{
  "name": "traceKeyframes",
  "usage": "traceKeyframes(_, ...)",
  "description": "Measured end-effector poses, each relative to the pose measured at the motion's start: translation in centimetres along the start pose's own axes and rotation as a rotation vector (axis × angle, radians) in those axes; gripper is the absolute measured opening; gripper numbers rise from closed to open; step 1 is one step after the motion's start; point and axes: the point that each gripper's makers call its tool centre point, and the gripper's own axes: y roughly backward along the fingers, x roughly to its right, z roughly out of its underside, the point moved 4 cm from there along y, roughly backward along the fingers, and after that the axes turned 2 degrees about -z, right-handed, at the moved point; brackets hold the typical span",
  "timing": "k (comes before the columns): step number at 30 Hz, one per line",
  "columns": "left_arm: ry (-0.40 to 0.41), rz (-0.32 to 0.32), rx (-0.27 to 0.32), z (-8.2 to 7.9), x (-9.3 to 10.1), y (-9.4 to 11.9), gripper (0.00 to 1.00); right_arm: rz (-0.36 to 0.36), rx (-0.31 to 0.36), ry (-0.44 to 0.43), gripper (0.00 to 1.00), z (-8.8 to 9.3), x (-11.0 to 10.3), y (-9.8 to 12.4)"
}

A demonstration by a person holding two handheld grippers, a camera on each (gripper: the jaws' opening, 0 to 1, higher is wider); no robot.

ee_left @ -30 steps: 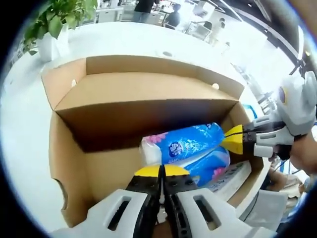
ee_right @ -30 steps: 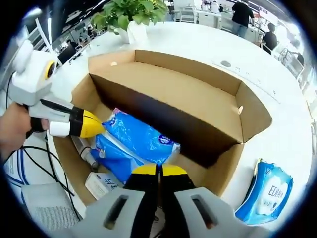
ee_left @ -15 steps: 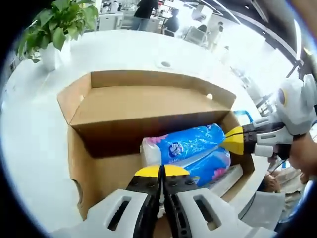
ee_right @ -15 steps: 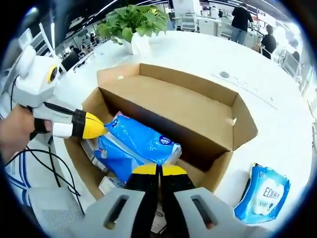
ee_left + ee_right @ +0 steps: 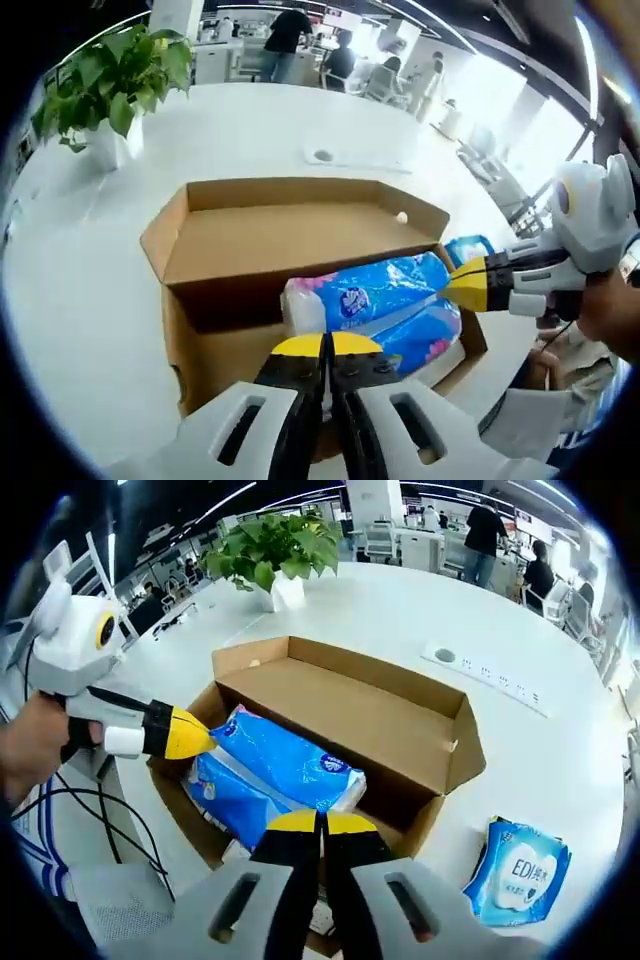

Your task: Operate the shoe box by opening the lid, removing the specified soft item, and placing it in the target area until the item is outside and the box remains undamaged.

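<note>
The cardboard shoe box lies open on the white table, its lid folded back. A blue soft tissue pack hangs over the box opening, held by its two ends. My left gripper is shut on the pack's white-and-pink end. My right gripper is shut on the opposite end. A second blue pack lies lower, inside the box.
A potted plant stands on the far side of the table. A blue wipes pack lies on the table beside the box. A power strip sits behind it. People stand in the background.
Both grippers have risen with the blue pack between them. The box looks smaller and lower, and the pack now sits higher over the opening.
</note>
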Motion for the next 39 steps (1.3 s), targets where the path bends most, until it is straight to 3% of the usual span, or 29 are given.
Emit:
traceKeyframes(14, -0.048, 0.038, 0.023, -0.9, 3.2, 1.9, 0.00, 0.036, 0.050, -0.021, 0.00, -0.1, 0.5, 3.7)
traceKeyframes(25, -0.099, 0.084, 0.023, -2.3, 6.9, 1.8, 0.00, 0.085, 0.083, -0.062, 0.00, 0.6, 2.9, 6.9)
traceKeyframes(39, -0.175, 0.141, -0.007, -2.4, 12.5, 0.1, 0.00, 0.145, 0.102, -0.110, 0.00, 3.1, 6.9, 10.7)
